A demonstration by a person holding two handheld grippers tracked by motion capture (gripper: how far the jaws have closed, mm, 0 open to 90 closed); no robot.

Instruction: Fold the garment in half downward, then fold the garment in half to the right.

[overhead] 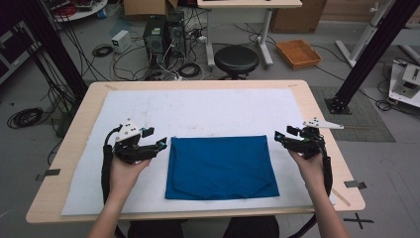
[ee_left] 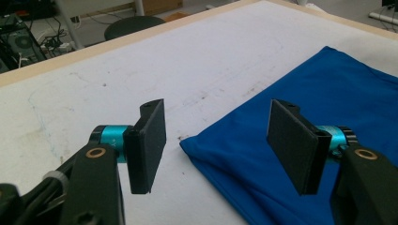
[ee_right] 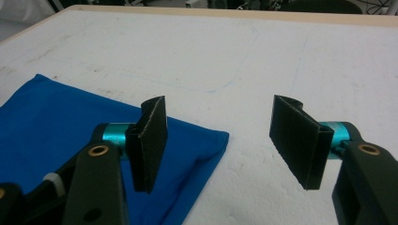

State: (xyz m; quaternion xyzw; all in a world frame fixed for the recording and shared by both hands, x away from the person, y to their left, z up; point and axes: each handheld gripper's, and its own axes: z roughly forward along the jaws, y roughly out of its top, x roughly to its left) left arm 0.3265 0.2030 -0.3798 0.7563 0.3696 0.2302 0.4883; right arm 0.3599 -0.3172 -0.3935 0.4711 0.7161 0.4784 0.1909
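A folded blue cloth (overhead: 220, 167) lies flat on the white mat (overhead: 198, 111) in the middle of the table. My left gripper (overhead: 161, 144) hovers just off the cloth's far left corner, open, with nothing between its jaws. In the left gripper view that corner of the blue cloth (ee_left: 300, 112) sits between and beyond the open left gripper (ee_left: 220, 143). My right gripper (overhead: 278, 137) is beside the cloth's far right corner, also open and empty. In the right gripper view the cloth's corner (ee_right: 206, 140) lies just below the open right gripper (ee_right: 220, 140).
The white mat covers most of the wooden table (overhead: 317, 106). Behind the table stand a black stool (overhead: 236, 59), an orange tray (overhead: 298, 52) on the floor, computer cases and loose cables. Black frame posts rise at both sides.
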